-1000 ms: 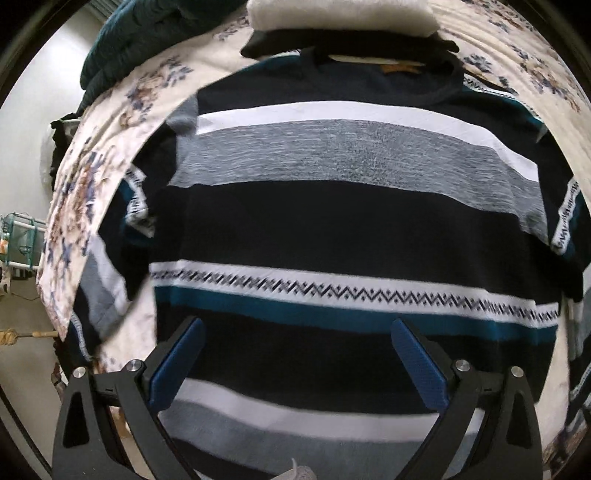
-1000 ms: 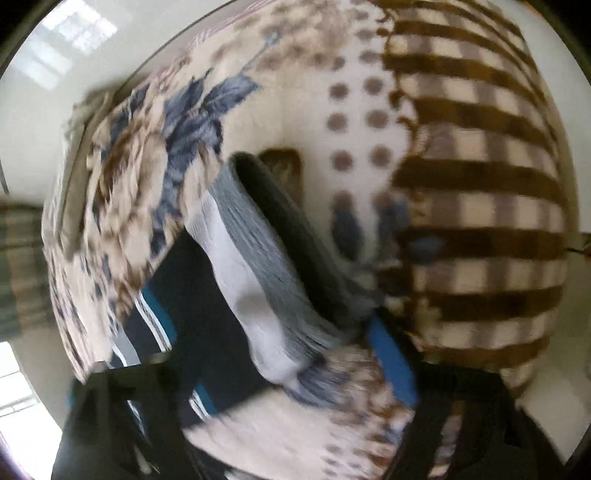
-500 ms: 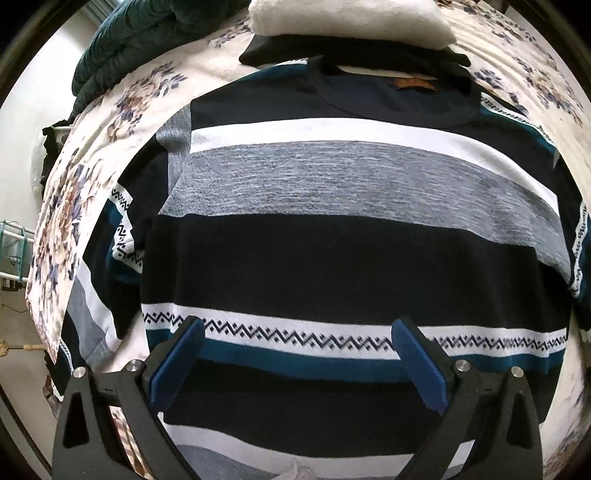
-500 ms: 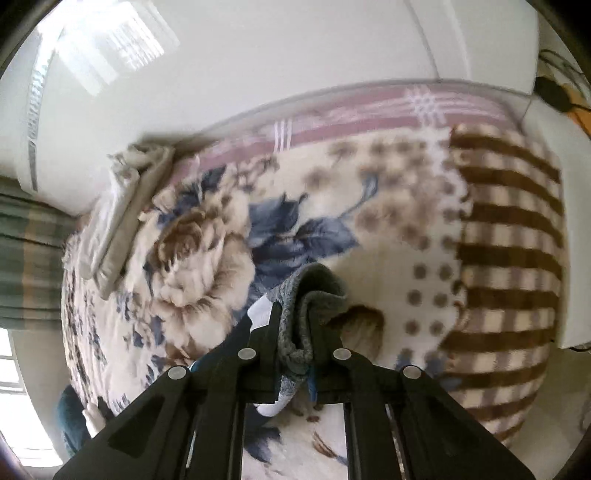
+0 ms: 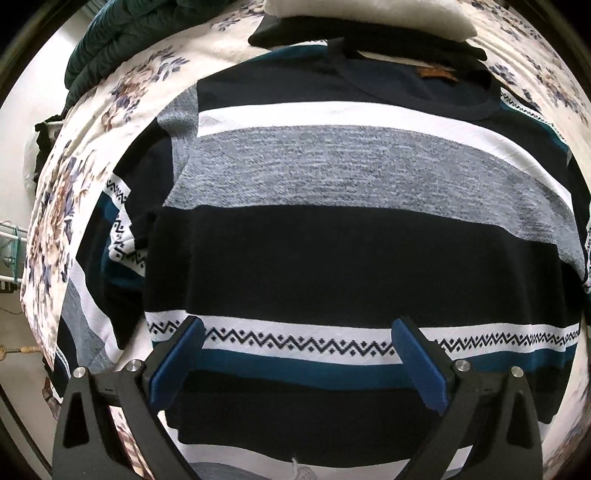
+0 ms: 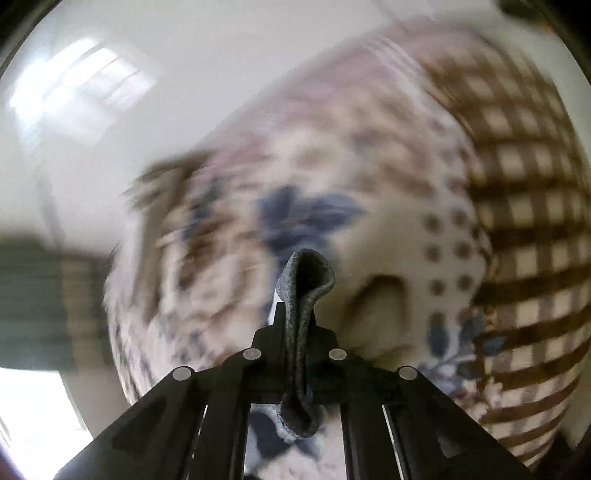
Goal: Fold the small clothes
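So there's just one navy, grey and white striped knit sweater here, spread flat across the bed with the cream floral blanket, collar toward the far edge where one white folded cloth sits on one black folded garment. The left hand-held gripper hangs over the sweater's hem end with its two blue pads spread wide and nothing between them. The right hand-held gripper is clamped tight on one grey fold of the sweater; that view is pretty blurry.
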Motion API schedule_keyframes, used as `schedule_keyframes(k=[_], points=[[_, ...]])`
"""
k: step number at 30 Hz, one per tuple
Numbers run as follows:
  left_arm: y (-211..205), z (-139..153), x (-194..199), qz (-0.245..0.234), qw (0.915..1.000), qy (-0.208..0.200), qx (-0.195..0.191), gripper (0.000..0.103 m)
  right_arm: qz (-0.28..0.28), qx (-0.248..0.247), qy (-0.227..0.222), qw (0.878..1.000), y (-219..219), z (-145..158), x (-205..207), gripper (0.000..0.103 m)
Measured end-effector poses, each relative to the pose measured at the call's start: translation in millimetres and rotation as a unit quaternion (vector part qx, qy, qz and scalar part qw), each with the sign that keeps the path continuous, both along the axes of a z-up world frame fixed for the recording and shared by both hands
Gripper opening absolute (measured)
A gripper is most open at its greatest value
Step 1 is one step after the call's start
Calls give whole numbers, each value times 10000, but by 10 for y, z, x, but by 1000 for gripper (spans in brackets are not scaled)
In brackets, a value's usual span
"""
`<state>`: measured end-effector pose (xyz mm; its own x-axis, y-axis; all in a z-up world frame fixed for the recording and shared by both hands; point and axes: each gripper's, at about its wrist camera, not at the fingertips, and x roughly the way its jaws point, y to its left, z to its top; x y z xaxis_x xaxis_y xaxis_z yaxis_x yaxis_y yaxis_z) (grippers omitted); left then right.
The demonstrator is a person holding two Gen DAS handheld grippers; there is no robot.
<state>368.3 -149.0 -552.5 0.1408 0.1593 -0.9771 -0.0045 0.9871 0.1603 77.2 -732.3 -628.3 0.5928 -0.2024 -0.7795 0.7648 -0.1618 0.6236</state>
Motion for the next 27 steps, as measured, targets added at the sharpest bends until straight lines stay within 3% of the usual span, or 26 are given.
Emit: schedule_keyframes(k=[2, 3, 4, 6, 8, 10, 11, 15, 17, 19, 20, 24, 27], points=[[23, 20, 13, -63, 10000, -27, 7, 103, 407, -415, -25, 9983, 3, 242, 51, 6], [27, 30, 14, -85, 10000, -47, 1, 103, 582, -450, 195, 9971, -15, 257, 62, 9], [27, 36, 19, -108, 9999, -63, -2, 103, 716, -262, 699, 9946, -46, 169, 42, 26], [14, 40, 23, -169, 9998, -78, 24, 103, 528, 456, 1340, 9885, -58, -145, -147, 43], [-4, 42, 34, -220, 9997, -100, 33, 103, 96, 780, 1052, 9913, 17, -309, -359, 45], [-24, 34, 57, -269, 9995, -141, 58, 103, -214, 923, 678, 9932, 131, -420, -444, 63], [-42, 27, 59, -284, 9994, -163, 67, 103, -293, 977, 525, 9934, 179, -487, -469, 66], [-90, -21, 99, -284, 9994, -179, 103, 103, -569, 1235, -12, 9907, 246, -819, -288, 68], [-104, -24, 119, -247, 9995, -205, 80, 103, -821, 1031, -25, 9913, 239, -843, -181, 65], [-93, -18, 148, -164, 9996, -220, 54, 103, -779, 875, 63, 9931, 177, -802, -9, 18], [-82, -9, 159, -112, 9997, -230, 12, 103, -686, 850, 83, 9940, 144, -772, 82, 10], [38, 78, 206, 115, 9994, -285, -130, 103, -5, 235, 379, 9990, 44, -245, 550, 10], [213, 174, 233, 314, 9987, -349, -205, 103, 1053, -465, 465, 9923, 194, 446, 1233, 10]])
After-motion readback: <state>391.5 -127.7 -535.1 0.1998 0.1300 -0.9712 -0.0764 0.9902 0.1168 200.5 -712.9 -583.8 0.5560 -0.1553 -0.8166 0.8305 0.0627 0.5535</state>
